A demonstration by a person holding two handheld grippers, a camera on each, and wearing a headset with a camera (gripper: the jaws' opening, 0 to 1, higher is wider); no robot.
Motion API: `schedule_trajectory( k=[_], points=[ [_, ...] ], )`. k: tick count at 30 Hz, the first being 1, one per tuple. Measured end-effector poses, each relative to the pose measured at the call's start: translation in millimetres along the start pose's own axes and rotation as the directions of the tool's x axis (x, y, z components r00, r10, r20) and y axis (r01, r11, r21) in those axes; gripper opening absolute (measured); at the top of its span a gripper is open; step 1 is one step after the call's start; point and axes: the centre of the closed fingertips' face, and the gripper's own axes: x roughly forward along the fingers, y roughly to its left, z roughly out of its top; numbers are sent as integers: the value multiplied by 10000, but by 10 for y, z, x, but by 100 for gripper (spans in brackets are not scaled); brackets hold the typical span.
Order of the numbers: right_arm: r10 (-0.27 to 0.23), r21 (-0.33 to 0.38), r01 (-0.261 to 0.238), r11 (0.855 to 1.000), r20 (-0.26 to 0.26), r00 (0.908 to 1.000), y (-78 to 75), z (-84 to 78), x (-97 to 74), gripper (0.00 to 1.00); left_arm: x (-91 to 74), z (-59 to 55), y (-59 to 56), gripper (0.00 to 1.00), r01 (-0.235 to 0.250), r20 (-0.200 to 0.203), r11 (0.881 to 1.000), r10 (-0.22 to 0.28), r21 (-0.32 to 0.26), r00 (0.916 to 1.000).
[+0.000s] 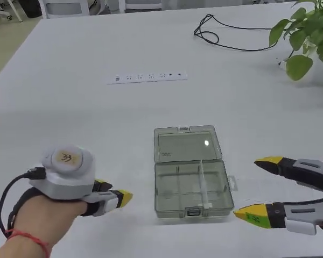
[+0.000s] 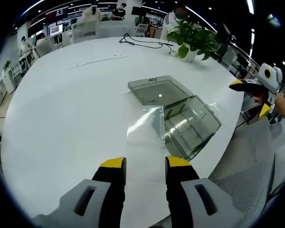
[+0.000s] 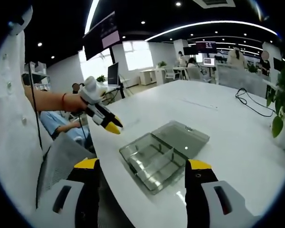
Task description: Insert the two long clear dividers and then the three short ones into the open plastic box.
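Flanking the open plastic box (image 1: 191, 185) at lower centre, left gripper (image 1: 123, 198) and right gripper (image 1: 258, 188) gape, jaws parted and empty, with a clear divider (image 2: 145, 124) just beside the box.

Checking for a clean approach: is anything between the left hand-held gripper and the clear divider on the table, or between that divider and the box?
Nothing visible. Only bare table separates the left hand-held gripper from the divider, which lies flat right beside the open box.
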Motion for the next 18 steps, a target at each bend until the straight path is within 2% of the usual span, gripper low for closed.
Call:
schedule_trajectory(
  k=[1,4,8,10,12,15,18],
  points=[
    [-13,129,12,9999,56,10000,20,43,27,73,-10,49,-47,31,159,247,9997,-153,-209,9996],
    [13,332,-20,9994,206,9998,63,131,79,70,-53,116,-121,31,298,496,9995,-292,-122,9983],
    [-21,728,-7,9973,387,9992,121,272,178,67,-121,250,-327,31,770,1140,9963,-722,-375,9908],
    [-52,1122,9,9937,382,9993,143,312,213,61,-136,314,-422,31,1054,1441,9936,-985,-411,9847],
    [-202,1571,85,9876,734,9971,150,410,258,56,-146,377,-501,31,1317,1752,9899,-1207,-525,9771],
    [-362,1780,212,9838,812,9960,165,474,317,51,-166,453,-650,31,1683,2102,9845,-1544,-498,9654],
    [-580,2308,372,9723,838,9948,189,532,396,45,-188,538,-818,31,2177,2501,9742,-1967,-591,9480]
  ],
)
